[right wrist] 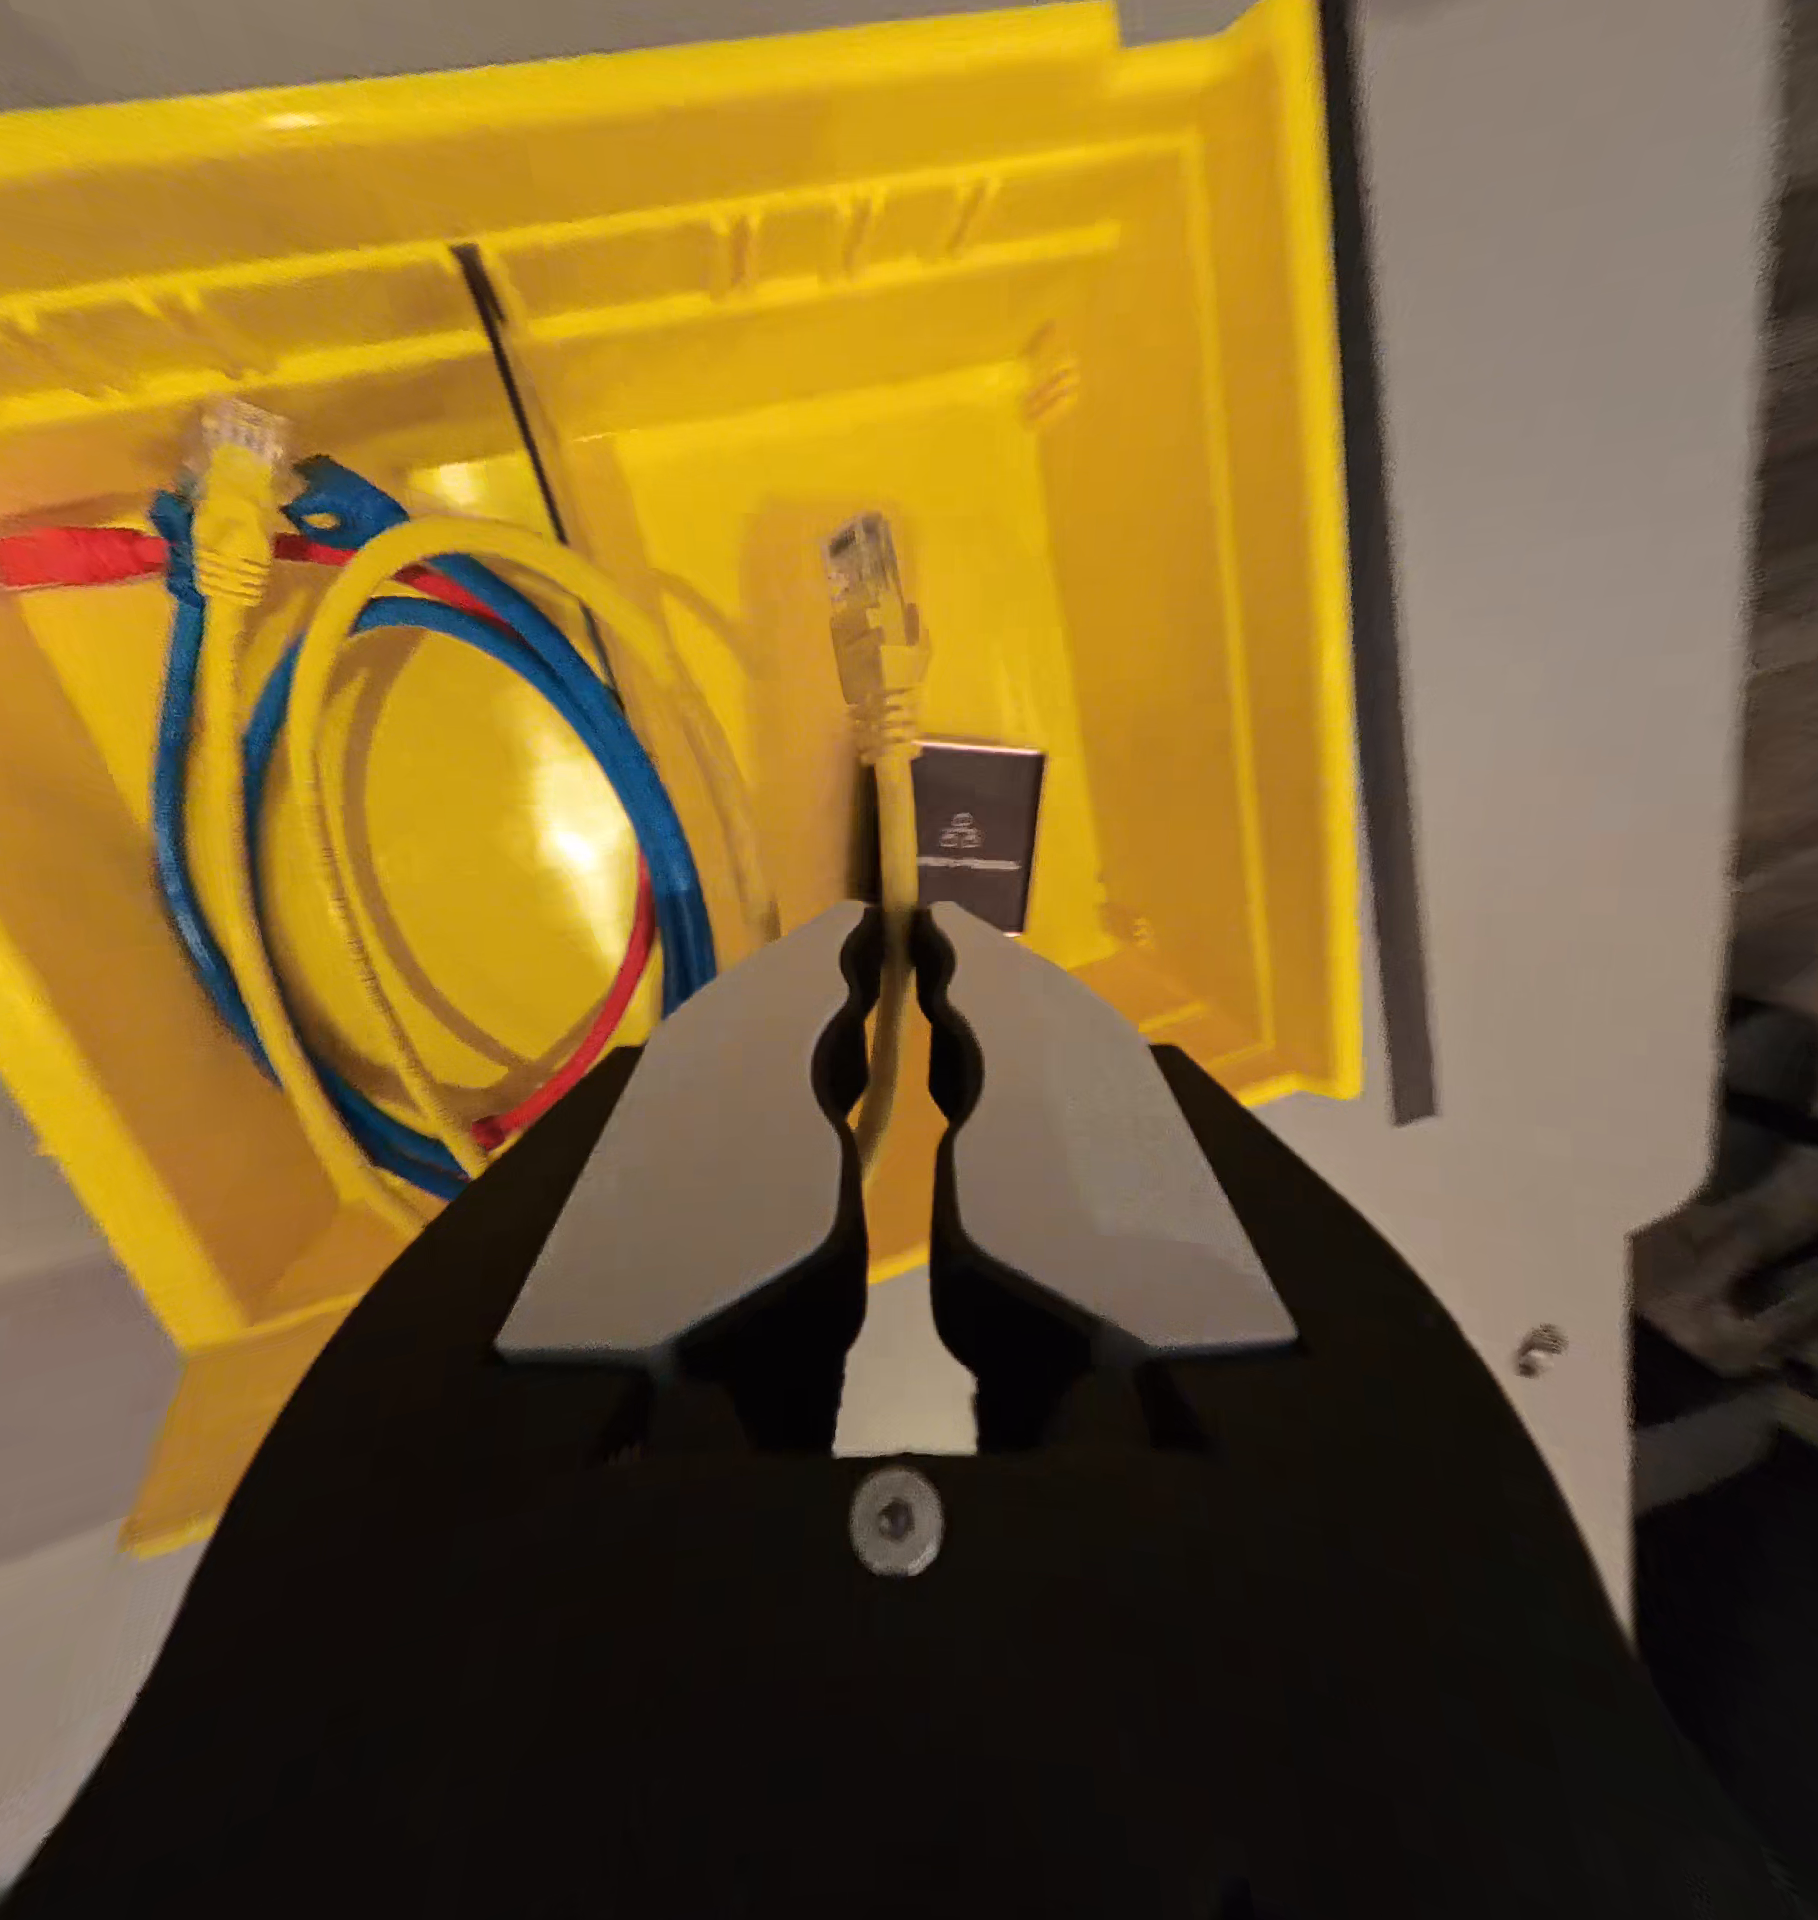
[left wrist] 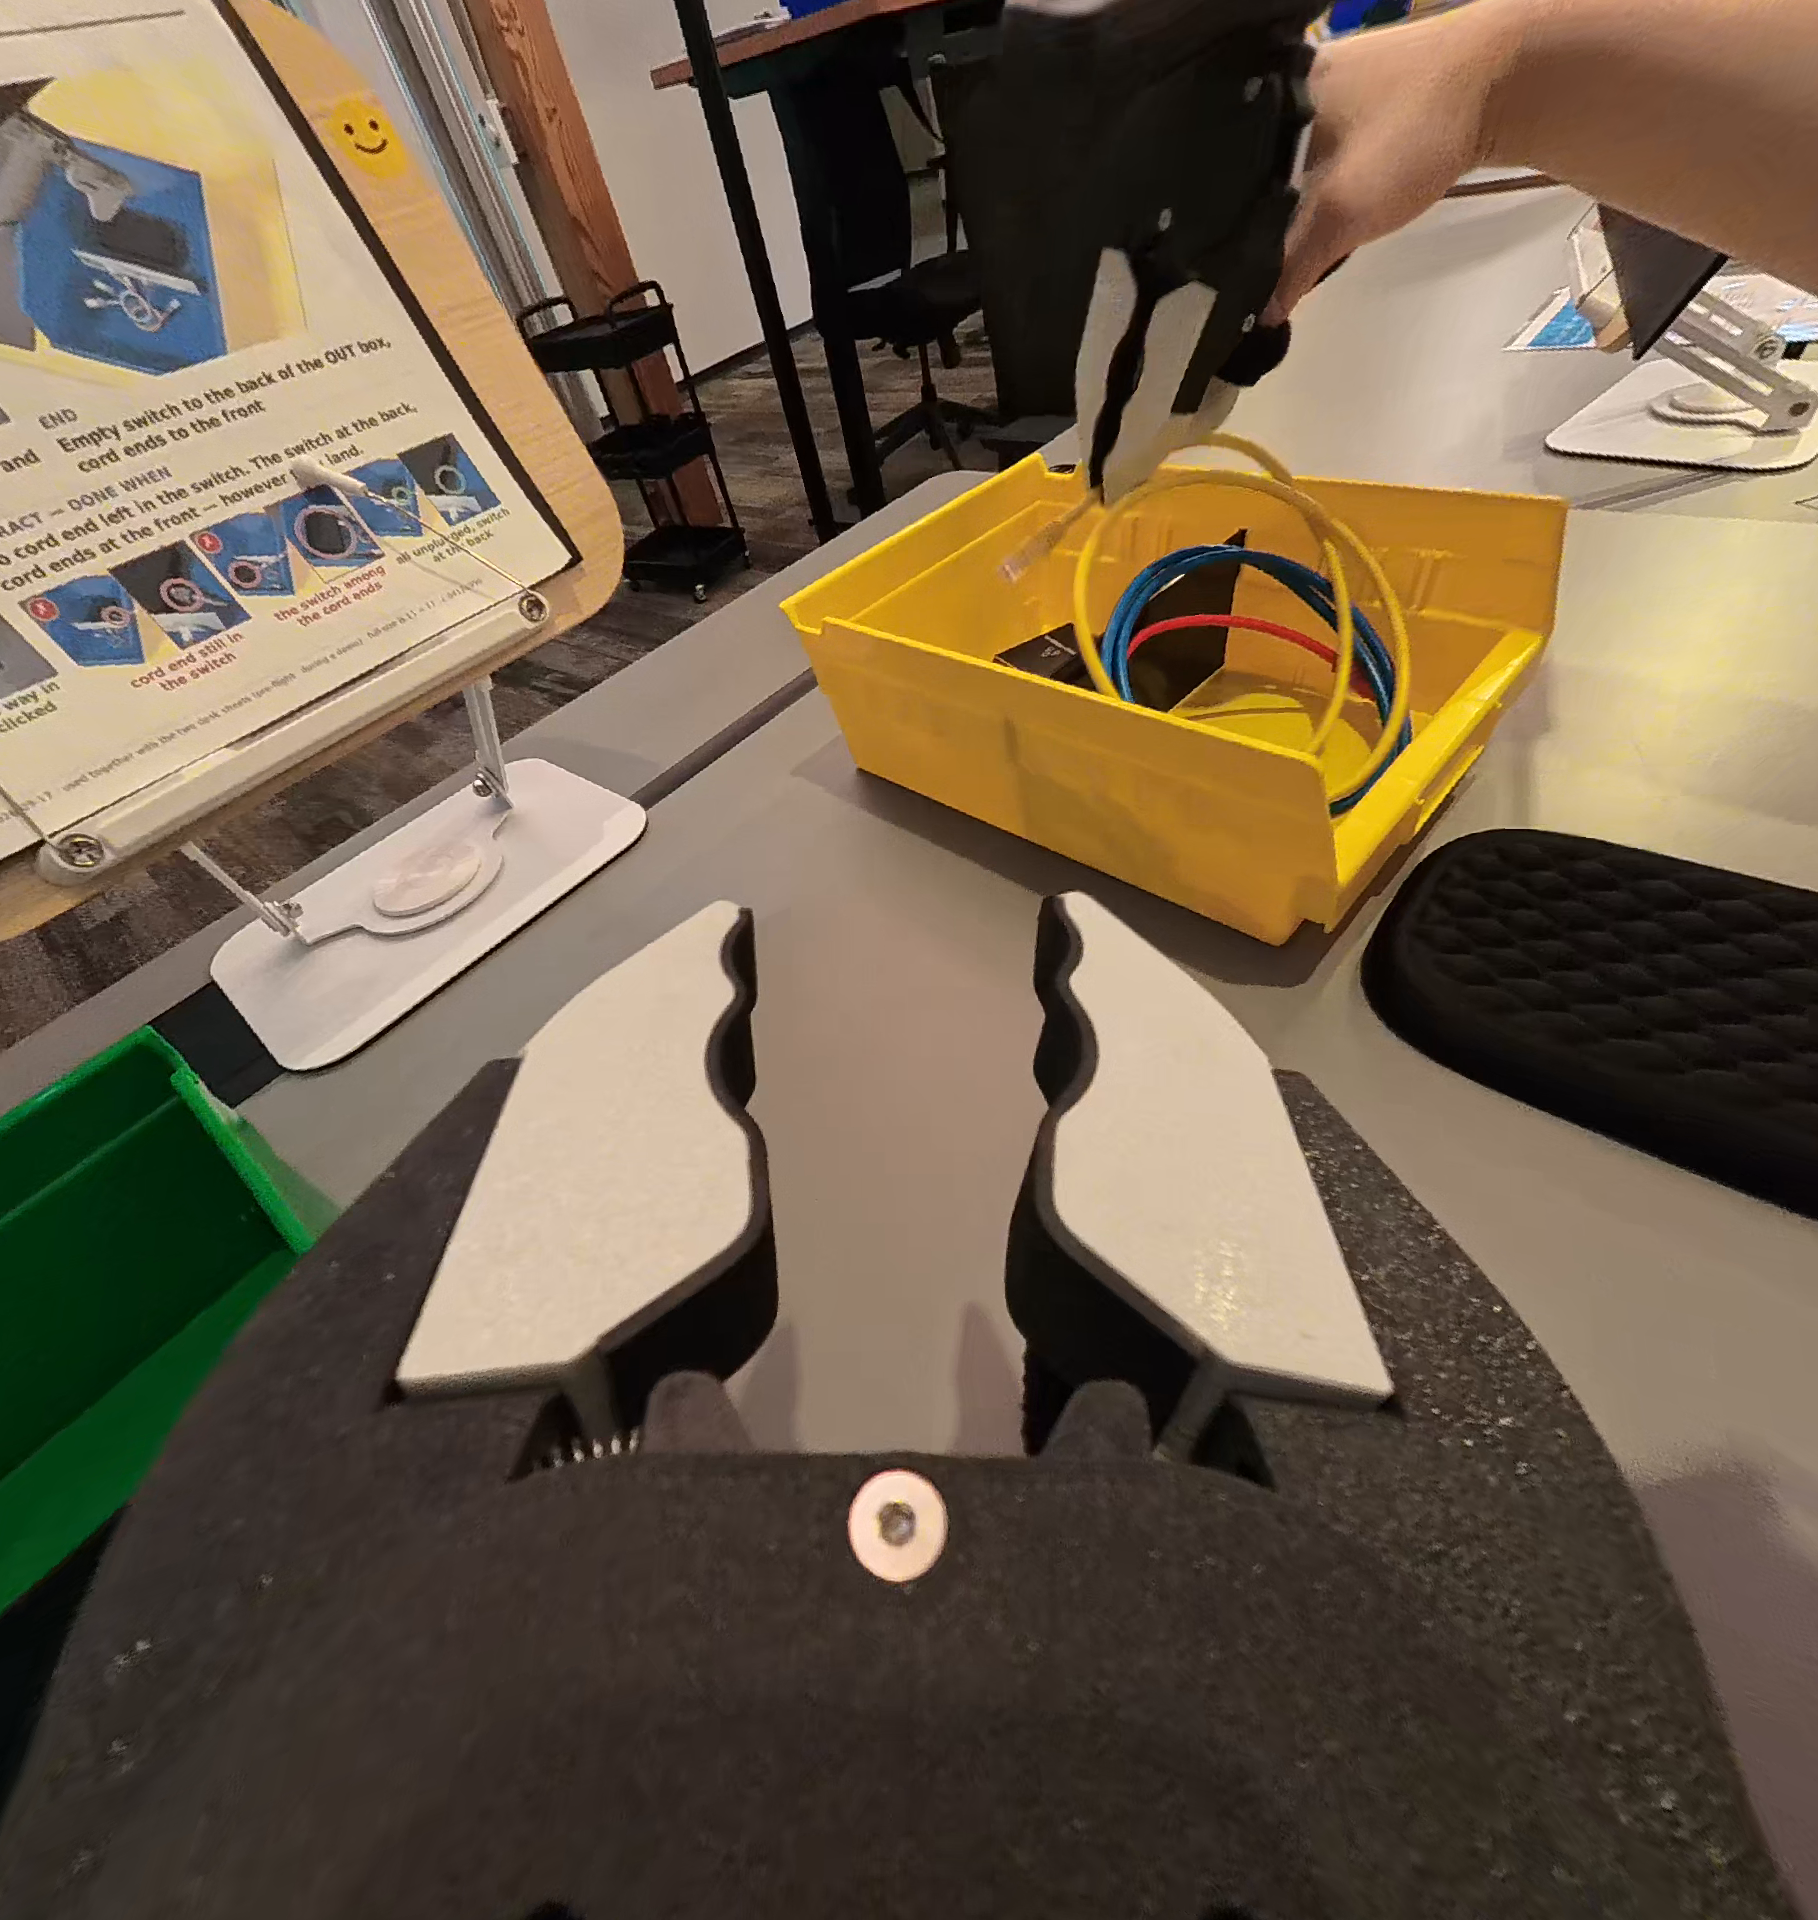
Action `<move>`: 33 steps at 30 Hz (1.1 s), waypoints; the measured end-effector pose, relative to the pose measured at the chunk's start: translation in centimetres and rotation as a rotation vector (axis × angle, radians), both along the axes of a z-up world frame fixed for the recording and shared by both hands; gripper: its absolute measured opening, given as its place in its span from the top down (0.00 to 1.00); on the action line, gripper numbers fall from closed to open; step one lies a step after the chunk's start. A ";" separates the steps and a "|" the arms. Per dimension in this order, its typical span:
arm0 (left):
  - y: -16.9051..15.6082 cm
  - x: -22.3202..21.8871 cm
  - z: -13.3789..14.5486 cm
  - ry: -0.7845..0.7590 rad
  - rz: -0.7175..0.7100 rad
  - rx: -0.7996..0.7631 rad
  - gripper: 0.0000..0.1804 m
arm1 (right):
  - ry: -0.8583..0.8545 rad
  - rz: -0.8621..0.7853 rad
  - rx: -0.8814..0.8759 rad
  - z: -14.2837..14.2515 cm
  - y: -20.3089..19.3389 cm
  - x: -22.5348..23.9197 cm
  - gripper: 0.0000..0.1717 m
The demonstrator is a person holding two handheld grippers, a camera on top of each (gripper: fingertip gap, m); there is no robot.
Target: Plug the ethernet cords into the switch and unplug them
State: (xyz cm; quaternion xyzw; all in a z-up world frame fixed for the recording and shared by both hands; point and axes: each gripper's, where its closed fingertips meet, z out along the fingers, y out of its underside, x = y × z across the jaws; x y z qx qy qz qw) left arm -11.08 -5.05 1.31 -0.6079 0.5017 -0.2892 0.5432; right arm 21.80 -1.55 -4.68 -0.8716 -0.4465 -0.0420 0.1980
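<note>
A: What is gripped by the right claw (right wrist: pixel 892 920)?

B: The yellow cord (right wrist: pixel 889 831) is pinched between its nearly closed fingertips, just behind the clear plug (right wrist: pixel 863 566), which is pointed forward above the yellow bin (right wrist: pixel 1248 520). The rest of that cord is looped down into the bin.

A: And what is seen of the left claw (left wrist: pixel 892 940)?

B: It is held wide open over the grey bench (left wrist: pixel 884 1039), with nothing between its fingers, short of the bin.

A: Where are the other task things found?

B: The blue cord (right wrist: pixel 624 748) and the red cord (right wrist: pixel 84 556) are coiled together on the bin floor. The black switch (right wrist: pixel 972 831) is lain in the bin beside them, just under the lifted plug.

A: What else is placed on the bench?

B: An instruction sheet on a stand (left wrist: pixel 209 416) is set to the left, a green bin (left wrist: pixel 105 1247) at the near left, and a black pad (left wrist: pixel 1632 997) to the right.
</note>
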 end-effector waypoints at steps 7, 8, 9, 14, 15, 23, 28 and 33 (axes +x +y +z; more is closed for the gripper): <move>-0.9 0.6 -0.1 0.014 -0.022 0.026 0.72 | 0.130 0.080 0.131 0.7 -2.5 -2.5 0.96; -1.1 0.7 -0.1 0.015 -0.026 0.031 0.72 | 0.123 0.088 0.127 0.2 -2.7 -2.6 0.96; -1.2 0.7 -0.1 0.015 -0.028 0.037 0.73 | 0.105 0.098 0.135 -0.3 -2.7 -2.8 0.96; -1.6 1.1 -0.3 0.023 -0.038 0.047 0.73 | 0.021 0.179 0.259 -0.5 -1.3 -4.0 0.96; -1.6 1.1 -0.4 0.025 -0.038 0.047 0.73 | 0.000 0.197 0.278 -0.6 -1.0 -4.1 0.96; -1.5 1.2 -0.5 0.033 -0.024 0.068 0.74 | 0.219 0.153 0.245 -1.0 -0.2 -5.3 0.95; -1.6 1.3 -0.7 0.043 -0.023 0.075 0.74 | 0.318 0.216 0.115 -2.3 -1.7 -6.0 0.95; -1.5 1.4 -1.1 0.063 -0.022 0.082 0.74 | 0.157 0.261 0.069 -2.6 -1.3 -6.6 0.94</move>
